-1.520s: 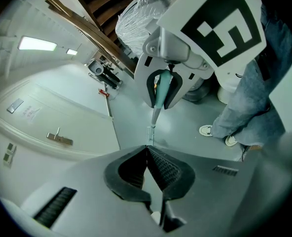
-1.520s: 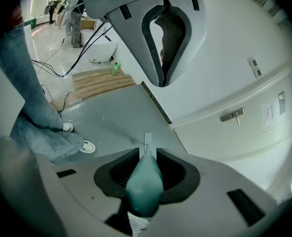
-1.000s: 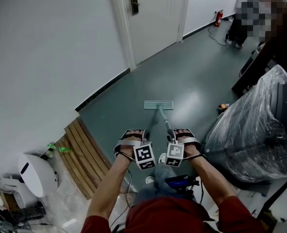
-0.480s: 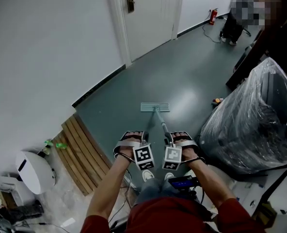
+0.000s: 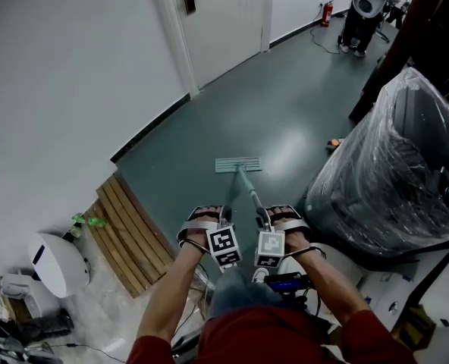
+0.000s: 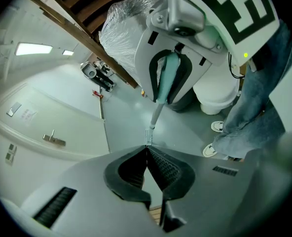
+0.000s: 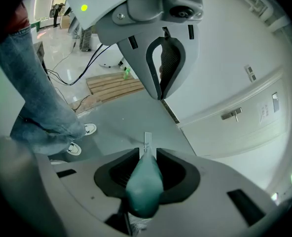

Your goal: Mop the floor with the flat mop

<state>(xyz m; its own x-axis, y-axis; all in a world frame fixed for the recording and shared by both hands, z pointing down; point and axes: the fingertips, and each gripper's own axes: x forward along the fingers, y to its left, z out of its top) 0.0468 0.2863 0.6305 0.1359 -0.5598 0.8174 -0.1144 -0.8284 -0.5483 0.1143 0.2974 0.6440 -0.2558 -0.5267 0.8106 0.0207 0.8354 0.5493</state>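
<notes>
Right gripper (image 7: 145,153) jaws are clamping the teal grip of the flat mop (image 7: 144,181); left gripper (image 6: 146,151) just to its left, jaws pressing together on nothing. Handle is running forward to the mop head (image 5: 238,164), lying flat on the floor (image 5: 285,112), left of the wrapped bundle (image 5: 391,165)

Nothing fancy around here. A white door (image 5: 224,21) is sitting shut up top, and a red fire extinguisher (image 5: 328,11) is standing against the wall to its right. A big plastic-wrapped bundle (image 5: 391,165) is hogging the right side. Wooden slats (image 5: 130,230) are lying along the left wall, with a rounded white machine (image 5: 54,268) sitting just beside them.
</notes>
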